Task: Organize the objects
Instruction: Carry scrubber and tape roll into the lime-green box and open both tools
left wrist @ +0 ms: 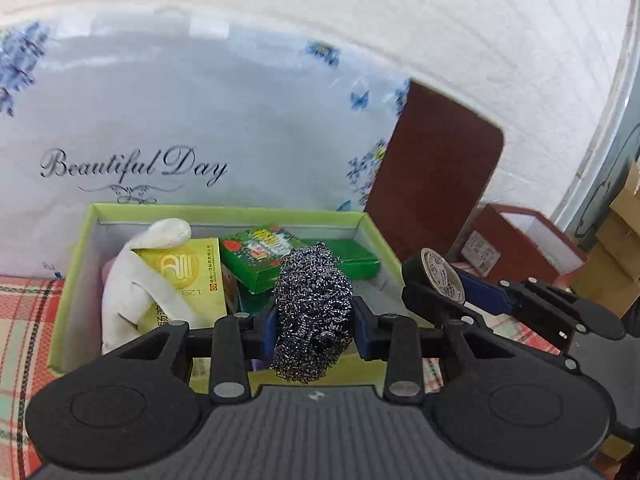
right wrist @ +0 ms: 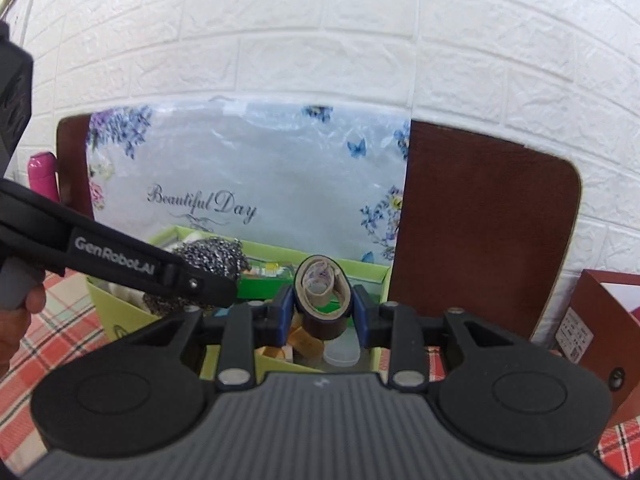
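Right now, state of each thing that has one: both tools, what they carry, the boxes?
Left tool: shut on steel scourer, held above the green box.
Right tool: shut on tape roll, squeezed oval.
Green box: open, holds a white glove, yellow packet, green carton.
Red box: open, contents unclear.

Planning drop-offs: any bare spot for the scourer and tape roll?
Bare plaid tablecloth left of the green cardboard box, and a strip between it and the red box. Box interior is crowded: white glove, yellow carton, green packet.
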Motion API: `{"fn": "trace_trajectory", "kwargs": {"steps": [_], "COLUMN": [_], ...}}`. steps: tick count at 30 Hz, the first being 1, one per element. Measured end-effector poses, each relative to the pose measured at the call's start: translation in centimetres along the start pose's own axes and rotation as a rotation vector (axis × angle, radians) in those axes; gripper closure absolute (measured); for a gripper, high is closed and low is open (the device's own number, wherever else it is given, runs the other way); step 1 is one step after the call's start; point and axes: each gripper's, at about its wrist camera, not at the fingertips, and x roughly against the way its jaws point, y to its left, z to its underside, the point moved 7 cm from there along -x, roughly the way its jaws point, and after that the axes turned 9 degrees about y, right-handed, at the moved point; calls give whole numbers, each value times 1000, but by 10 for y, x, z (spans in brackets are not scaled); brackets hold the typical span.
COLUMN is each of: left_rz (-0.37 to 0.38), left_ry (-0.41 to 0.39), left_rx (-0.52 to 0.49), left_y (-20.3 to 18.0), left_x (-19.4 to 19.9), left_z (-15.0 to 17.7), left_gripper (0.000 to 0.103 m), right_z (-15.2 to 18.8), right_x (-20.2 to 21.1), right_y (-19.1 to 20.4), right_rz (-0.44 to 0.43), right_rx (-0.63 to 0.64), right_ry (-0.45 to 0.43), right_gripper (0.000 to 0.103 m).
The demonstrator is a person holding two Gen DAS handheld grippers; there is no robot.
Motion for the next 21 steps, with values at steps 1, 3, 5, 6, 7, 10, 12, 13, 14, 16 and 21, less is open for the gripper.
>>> {"fn": "trace_trajectory", "kwargs": {"steps": [1, 3, 5, 6, 7, 10, 12, 13, 14, 16, 21], "left_rz": [-4, -26, -42, -55, -73, -39, -21, -21, -24, -31, -130], "left_ry": [13, 32, 30, 23, 6, -31, -77, -96, -111, -138, -198], "left_rx": [-1, 0, 5, 13, 28, 91, 97, 94, 96, 106, 92], "left_y": [2, 8, 14, 18, 22, 30, 31, 30, 29, 27, 15], "left_x": [-7, -21, -31, -34, -35, -27, -14, -7, 1, 14, 52], "left_z": [-1, -4, -8, -9, -11, -7, -2, 0, 2, 8, 29], "left_gripper": [65, 65, 62, 61, 54, 19, 18, 15, 13, 12, 6], "right_z": [4, 7, 10, 11, 12, 18, 20, 21, 23, 25, 30], "right_x": [-7, -23, -37, -43, -49, -49, -39, -35, -30, -19, 14], "right_y": [1, 1, 2, 2, 3, 4, 3, 3, 2, 0, -1], "right_rz": [0, 1, 1, -1, -10, -9, 27, 43, 52, 63, 38], "right_rx": [7, 20, 27, 28, 35, 52, 60, 68, 68, 44, -19], "right_ry": [12, 27, 42, 45, 47, 20, -27, -39, -45, -55, -46], "right_gripper": [73, 73, 73, 73, 73, 33, 15, 12, 10, 0, 0]}}
